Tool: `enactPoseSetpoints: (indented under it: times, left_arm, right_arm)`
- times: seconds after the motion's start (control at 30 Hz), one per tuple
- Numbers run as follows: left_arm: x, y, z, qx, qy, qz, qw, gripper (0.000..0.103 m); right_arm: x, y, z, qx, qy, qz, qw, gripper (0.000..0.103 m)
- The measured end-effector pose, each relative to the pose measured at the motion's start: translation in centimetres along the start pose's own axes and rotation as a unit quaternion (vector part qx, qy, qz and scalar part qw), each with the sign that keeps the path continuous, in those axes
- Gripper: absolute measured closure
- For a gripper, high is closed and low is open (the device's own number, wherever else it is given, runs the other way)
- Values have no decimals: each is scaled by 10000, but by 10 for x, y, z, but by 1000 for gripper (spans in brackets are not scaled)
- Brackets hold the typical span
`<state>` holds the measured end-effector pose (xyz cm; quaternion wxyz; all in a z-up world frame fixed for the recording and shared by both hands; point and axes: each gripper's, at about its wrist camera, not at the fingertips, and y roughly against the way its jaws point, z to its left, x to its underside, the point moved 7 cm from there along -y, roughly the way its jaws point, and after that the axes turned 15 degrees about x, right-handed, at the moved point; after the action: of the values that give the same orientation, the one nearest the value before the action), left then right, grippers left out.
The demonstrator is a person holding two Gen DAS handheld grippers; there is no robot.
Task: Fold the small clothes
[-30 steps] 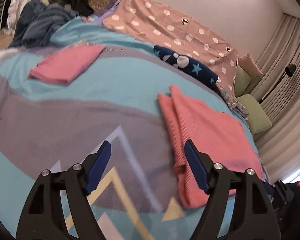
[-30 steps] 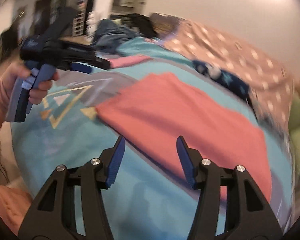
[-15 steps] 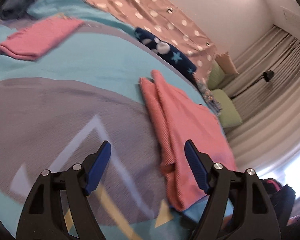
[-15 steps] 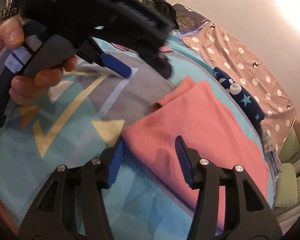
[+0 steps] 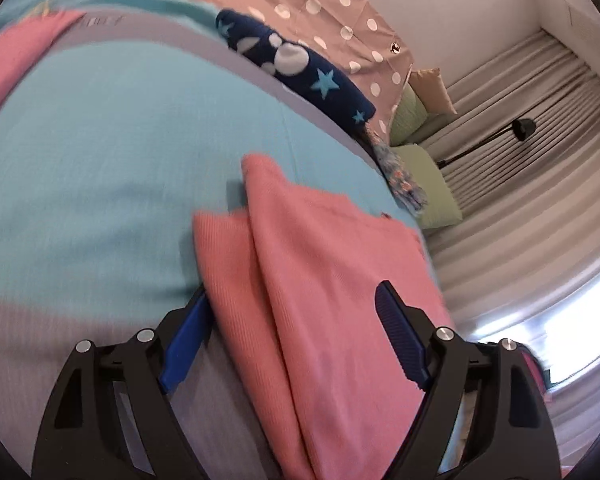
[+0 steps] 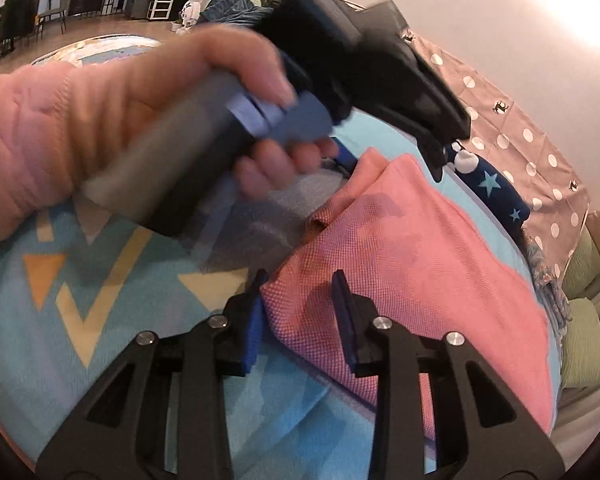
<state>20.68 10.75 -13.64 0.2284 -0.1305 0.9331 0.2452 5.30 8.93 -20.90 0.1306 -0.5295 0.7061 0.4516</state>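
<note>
Closing on the near corner of the pink garment [image 6: 412,264], the right gripper [image 6: 300,320] has its jaws partly drawn in, and they have just been closing with the corner of the cloth between them; whether the pads already pinch it I cannot tell, since a gap shows on the inner side. The left gripper [image 5: 296,340] straddles the garment's layered edge with its jaws wide apart, one blue pad at the cloth's left border and the other over its top face, not yet pressing. In the right wrist view the person's left hand [image 6: 172,120], in a pink sleeve [image 6: 24,128], holds that left tool above the garment's far corner.

The garment lies flat on the bed cover [image 5: 100,140], already doubled lengthwise by the look of its overlapping edges. To do this step well, I would judge that both tools should bite all layers at matching corners before any lift, so the fold stays square. A shallow bite risks one layer slipping out. Beyond it lie a navy star-print piece [image 5: 300,68], a second pink piece [image 5: 16,56] to the left, and a dotted fabric [image 5: 300,0].
</note>
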Motion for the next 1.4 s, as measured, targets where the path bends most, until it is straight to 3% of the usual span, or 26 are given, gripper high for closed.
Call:
enactPoseSetpoints:
  times: [0.07, 0.17, 0.23, 0.33, 0.47, 0.6, 0.87, 1.0, 1.4]
  left_arm:
    - [-7, -7, 4, -215, -206, -137, 9995, 32]
    - [-9, -5, 10, -435, -292, -201, 9984, 54]
    - [-9, -4, 14, -420, -224, -111, 9988, 85]
    - [-8, -2, 14, -290, -147, -59, 9995, 94]
    - [-13, 1, -4, -460, -434, -99, 9980, 94]
    - [-24, 1, -18, -577, -505, -42, 9970, 94]
    - [-31, -5, -28, -754, -235, 2, 9969, 94]
    - [-38, -14, -45, -744, -111, 60, 9972, 94]
    - [-46, -81, -134, -1113, -713, 242, 9909, 95]
  right_arm:
    - [-3, -6, -3, -91, -203, 80, 9997, 72]
    - [-6, -13, -7, -279, -465, 191, 9983, 77]
    - [-7, -13, -11, -386, -632, 222, 9970, 91]
    - [-7, -13, -21, -644, -1068, 336, 9916, 95]
    - [-9, -13, -35, -960, -1542, 448, 9823, 96]
    - [-14, -3, -49, -1024, -1746, 236, 9790, 96]
    - [-9, 14, -97, -1116, -2461, -31, 9628, 96]
    - [7, 20, -135, -866, -2891, -89, 9533, 96]
    - [71, 29, -231, -1160, -4264, -165, 8969, 96]
